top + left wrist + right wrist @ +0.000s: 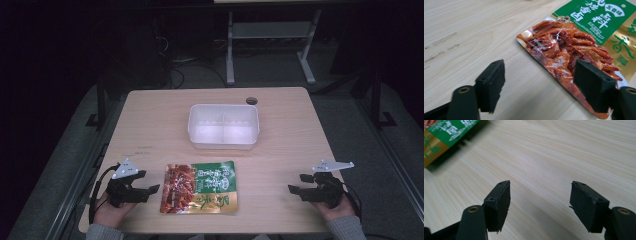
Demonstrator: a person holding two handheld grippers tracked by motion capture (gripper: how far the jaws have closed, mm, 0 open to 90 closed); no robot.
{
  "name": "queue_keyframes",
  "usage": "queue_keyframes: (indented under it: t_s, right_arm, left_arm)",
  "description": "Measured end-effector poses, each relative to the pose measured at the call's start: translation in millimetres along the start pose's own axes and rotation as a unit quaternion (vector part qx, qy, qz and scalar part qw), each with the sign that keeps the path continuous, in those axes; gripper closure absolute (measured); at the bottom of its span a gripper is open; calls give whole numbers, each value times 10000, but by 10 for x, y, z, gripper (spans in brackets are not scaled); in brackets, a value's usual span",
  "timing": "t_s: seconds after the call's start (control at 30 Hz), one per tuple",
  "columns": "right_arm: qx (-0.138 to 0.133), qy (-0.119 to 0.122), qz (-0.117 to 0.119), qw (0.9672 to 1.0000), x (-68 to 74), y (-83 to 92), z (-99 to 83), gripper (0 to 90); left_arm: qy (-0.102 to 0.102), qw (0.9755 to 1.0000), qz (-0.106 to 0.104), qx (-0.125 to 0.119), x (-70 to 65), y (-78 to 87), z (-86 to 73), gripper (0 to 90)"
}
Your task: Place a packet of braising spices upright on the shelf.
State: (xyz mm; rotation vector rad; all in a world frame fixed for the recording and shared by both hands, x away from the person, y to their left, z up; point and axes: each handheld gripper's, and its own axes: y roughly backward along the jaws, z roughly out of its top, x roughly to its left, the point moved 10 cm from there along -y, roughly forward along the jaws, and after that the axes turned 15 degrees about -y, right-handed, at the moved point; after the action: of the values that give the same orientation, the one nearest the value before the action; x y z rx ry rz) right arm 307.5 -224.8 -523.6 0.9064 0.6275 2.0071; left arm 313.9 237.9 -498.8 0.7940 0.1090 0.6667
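A flat food pouch (200, 187), red and green with gold edges, lies at the front middle of the wooden table (150, 120). My left gripper (150, 189) rests at the front left, pointing at the pouch's left edge, jaws open and empty. In the left gripper view the pouch (579, 42) lies just beyond my left gripper (540, 82), with its near corner behind the right pad. My right gripper (296, 184) sits at the front right, open, pointing left across bare wood. In the right gripper view, only tabletop lies between the pads of the right gripper (540, 205); the pouch (441, 132) shows far left.
A white two-compartment plastic container (223, 126) stands empty behind the pouch, mid-table. A small round hole (251, 101) sits near the table's far edge. Dark floor and table legs lie beyond. Bare wood spreads between the pouch and the right gripper.
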Motion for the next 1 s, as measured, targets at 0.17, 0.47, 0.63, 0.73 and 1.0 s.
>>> queue_keyframes:
  t_s: [0.17, 0.47, 0.63, 0.73, 1.0]
  right_arm:
    - [5, -21, 139, 9999, 63, -8, 14, 323]
    - [58, 140, 282, 9995, 292, -91, 82, 292]
    - [165, 223, 335, 9991, 401, -181, 127, 251]
    - [194, 322, 436, 9983, 556, -252, 198, 216]
    - [298, 477, 571, 9968, 793, -366, 271, 211]
  left_arm:
    - [-23, 10000, -63, -10, -33, -27, 36, 315]
    - [-186, 9995, -235, -69, -143, -56, 102, 427]
    - [-229, 9991, -345, -58, -176, -86, 102, 479]
    - [-251, 9989, -397, -88, -194, -93, 124, 549]
    - [-453, 9973, -568, -44, -282, -129, 164, 641]
